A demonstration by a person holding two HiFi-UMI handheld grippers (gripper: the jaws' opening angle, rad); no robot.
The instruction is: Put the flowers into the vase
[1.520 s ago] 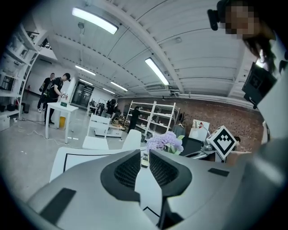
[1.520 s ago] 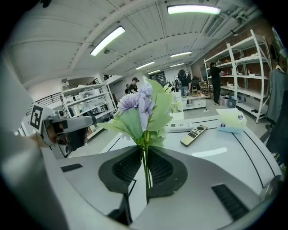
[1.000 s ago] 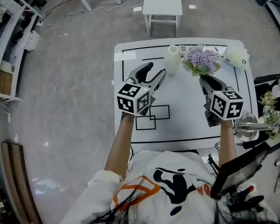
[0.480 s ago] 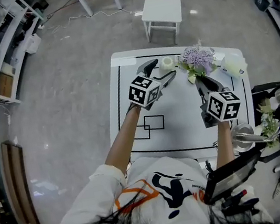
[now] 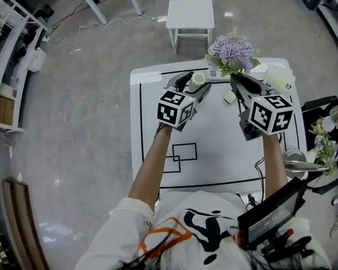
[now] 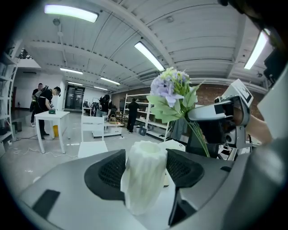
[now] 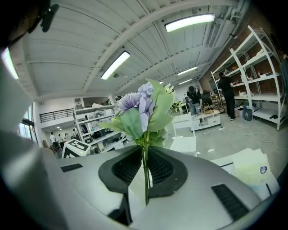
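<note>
- The fingers [image 6: 108, 173] of your left gripper [image 5: 194, 86] have just been closing. The white ribbed vase [image 6: 145, 173] stands between them with the dark pads against its sides.
- The fingers [image 7: 164, 170] of your right gripper [image 5: 238, 82] are pressed together on the thin green stems of the flowers [image 7: 144, 110]. The lilac blooms and broad green leaves stand upright above them.
- Each gripper carries a cube of black-and-white square markers [image 5: 174, 109]. These are patterns only, with no letters.
- Your white top has a black and orange print [image 5: 203, 221] that does not read as words.
- The white desk [image 5: 223, 154] is marked with black lines: a border and two small overlapping rectangles near you.
- From the head view, the vase sits near the far edge of the desk. The flowers are held just to its right and higher, clear of its mouth.
- A white packet [image 7: 252, 168] lies at the far right corner of the desk. It has a small round blue mark, too small to read.
- Beyond the desk stands a white chair [image 5: 189, 12] on the grey floor.
- Farther off, the gripper views show shelving racks and standing people. Any signs there are too small to make out.
</note>
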